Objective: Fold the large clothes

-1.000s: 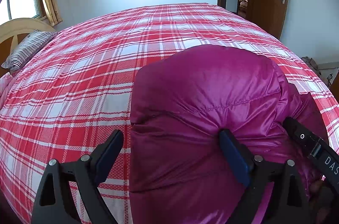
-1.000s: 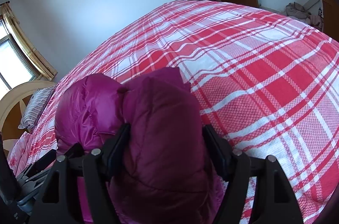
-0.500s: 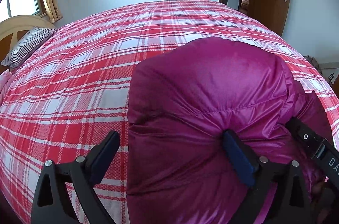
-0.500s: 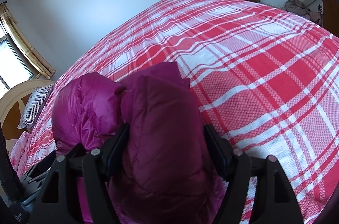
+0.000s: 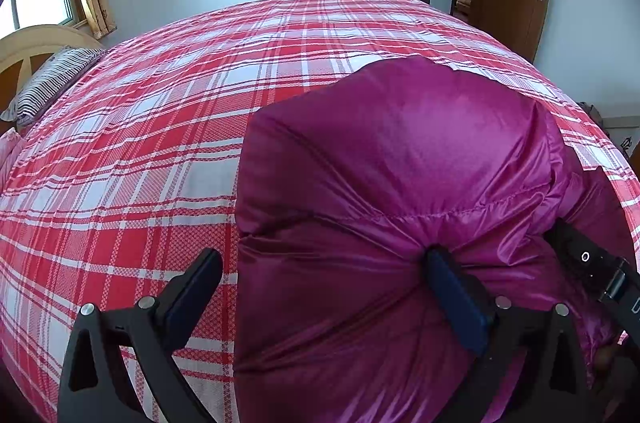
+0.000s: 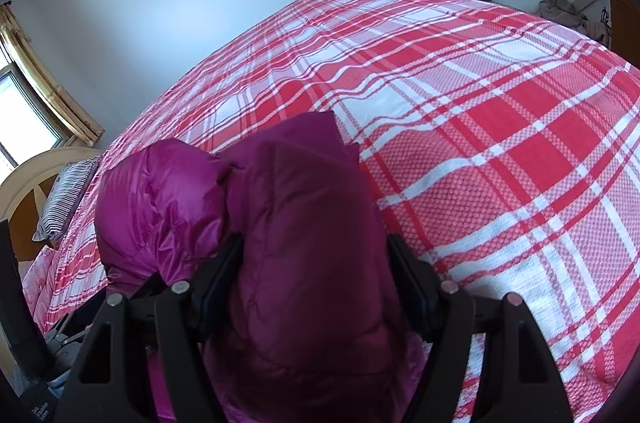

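Lying bunched on the bed (image 5: 168, 127), the jacket (image 5: 400, 191) sits at the near edge, well away from the pillow (image 5: 52, 79). Left gripper (image 5: 320, 295) fingers spread wide, one finger (image 5: 452, 295) pressed into the jacket, the other over bare bed beside it. Right gripper (image 6: 316, 279) fingers straddle a thick fold of jacket (image 6: 312, 223), both touching it; whether they squeeze it, cannot tell.

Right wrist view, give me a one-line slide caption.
Right gripper squeezing a bulky magenta quilted puffer jacket on a red-and-white plaid bedspread.
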Motion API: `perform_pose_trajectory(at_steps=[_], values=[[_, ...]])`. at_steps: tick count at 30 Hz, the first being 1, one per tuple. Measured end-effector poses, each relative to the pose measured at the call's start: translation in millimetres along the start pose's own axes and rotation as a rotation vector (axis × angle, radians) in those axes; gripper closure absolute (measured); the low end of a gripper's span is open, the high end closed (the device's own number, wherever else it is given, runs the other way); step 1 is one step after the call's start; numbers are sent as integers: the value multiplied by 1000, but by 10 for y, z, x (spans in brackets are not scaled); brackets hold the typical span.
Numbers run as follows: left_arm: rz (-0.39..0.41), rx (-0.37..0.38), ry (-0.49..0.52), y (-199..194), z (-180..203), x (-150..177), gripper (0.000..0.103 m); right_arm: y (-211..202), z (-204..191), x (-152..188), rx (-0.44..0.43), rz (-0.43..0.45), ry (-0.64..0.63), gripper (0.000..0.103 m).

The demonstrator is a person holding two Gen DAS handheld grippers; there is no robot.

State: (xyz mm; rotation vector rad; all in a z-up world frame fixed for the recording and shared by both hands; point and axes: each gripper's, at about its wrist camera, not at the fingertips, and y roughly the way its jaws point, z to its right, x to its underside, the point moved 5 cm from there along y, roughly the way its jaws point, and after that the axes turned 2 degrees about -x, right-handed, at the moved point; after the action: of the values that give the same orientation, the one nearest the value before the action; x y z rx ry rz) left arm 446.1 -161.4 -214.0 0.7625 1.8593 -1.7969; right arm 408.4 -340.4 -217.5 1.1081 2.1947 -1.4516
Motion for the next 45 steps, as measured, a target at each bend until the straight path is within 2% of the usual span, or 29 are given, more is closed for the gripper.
perform_pose_trajectory(at_steps=[13, 34, 37, 40, 45], values=[[-4, 20, -15, 19, -14, 11, 1, 24, 16, -1, -22, -5, 13, 29], [-22, 73, -39, 60, -37, 28, 1, 31, 102, 0, -156, -6, 85, 28], [-32, 105, -55, 69, -66, 38, 1, 14, 120, 1, -186, -8, 98, 28], [-65, 176, -95, 91, -127, 54, 1, -13, 162, 5, -250, -5, 127, 28], [-91, 291, -172, -53, -302, 204, 1, -30, 213, 17, -281, 2, 160, 36]])
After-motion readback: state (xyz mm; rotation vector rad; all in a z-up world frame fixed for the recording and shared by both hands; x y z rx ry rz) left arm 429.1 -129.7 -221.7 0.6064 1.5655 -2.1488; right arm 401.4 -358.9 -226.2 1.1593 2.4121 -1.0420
